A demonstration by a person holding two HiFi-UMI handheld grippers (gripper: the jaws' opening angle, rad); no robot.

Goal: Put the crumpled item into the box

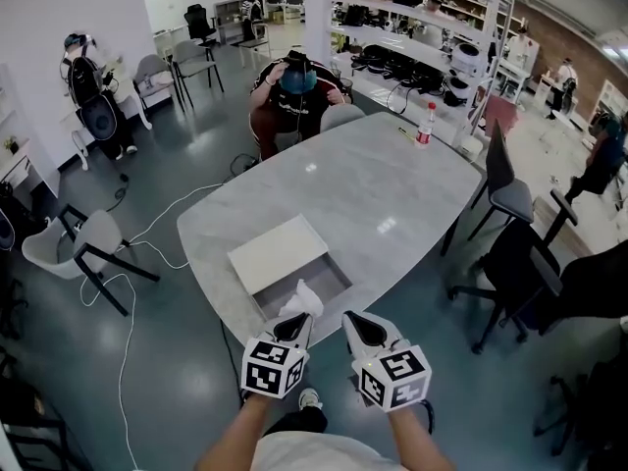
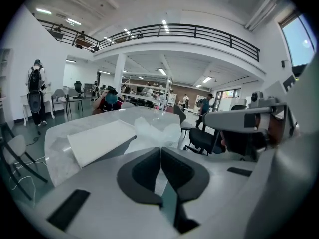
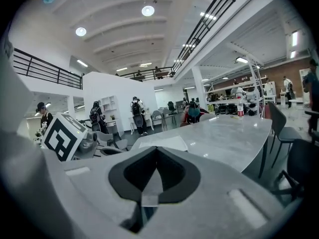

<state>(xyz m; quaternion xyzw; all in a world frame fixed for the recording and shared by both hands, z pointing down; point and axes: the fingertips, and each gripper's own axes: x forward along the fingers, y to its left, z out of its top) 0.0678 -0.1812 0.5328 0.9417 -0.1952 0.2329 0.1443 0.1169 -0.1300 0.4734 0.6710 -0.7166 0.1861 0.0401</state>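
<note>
A shallow box with a grey inside lies open at the near edge of the marble table, its white lid beside it on the far left. The crumpled white item stands over the box's near edge, right at the tip of my left gripper. In the left gripper view the jaws are shut and the crumpled item bulges just past their tips, with the lid to the left. My right gripper hovers beside it, shut and empty, and sees the lid ahead.
A bottle stands at the table's far right edge. A person sits at the far end. Black chairs line the right side, a white chair and floor cables the left.
</note>
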